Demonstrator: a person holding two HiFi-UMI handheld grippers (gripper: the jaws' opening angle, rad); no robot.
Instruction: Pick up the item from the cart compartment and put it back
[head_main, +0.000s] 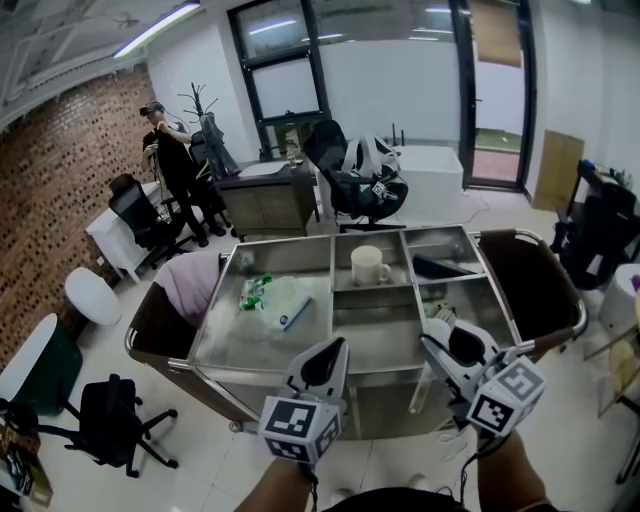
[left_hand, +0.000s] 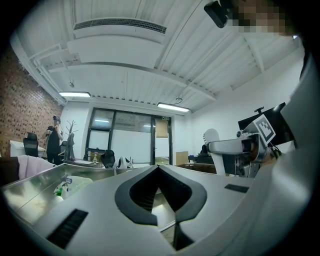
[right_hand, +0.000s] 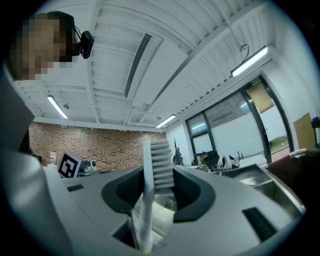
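Note:
The steel cart (head_main: 300, 350) stands in front of me, divided into several compartments. My right gripper (head_main: 455, 345) hovers over its near right corner. In the right gripper view its jaws (right_hand: 159, 177) are closed on a white stick with a ribbed head (right_hand: 160, 160), which stands upright between the pads. The left gripper view shows that white item (left_hand: 212, 136) sticking up from the right gripper (left_hand: 240, 147). My left gripper (head_main: 328, 358) hangs over the cart's near edge, with its jaws (left_hand: 159, 170) meeting at the tip and nothing between them.
A white mug (head_main: 368, 266) sits in the middle far compartment and a black object (head_main: 440, 267) in the far right one. A plastic bag with a green item (head_main: 272, 300) lies in the big left compartment. Brown bags (head_main: 530, 275) hang at the cart's sides. A person (head_main: 175, 165) stands far back.

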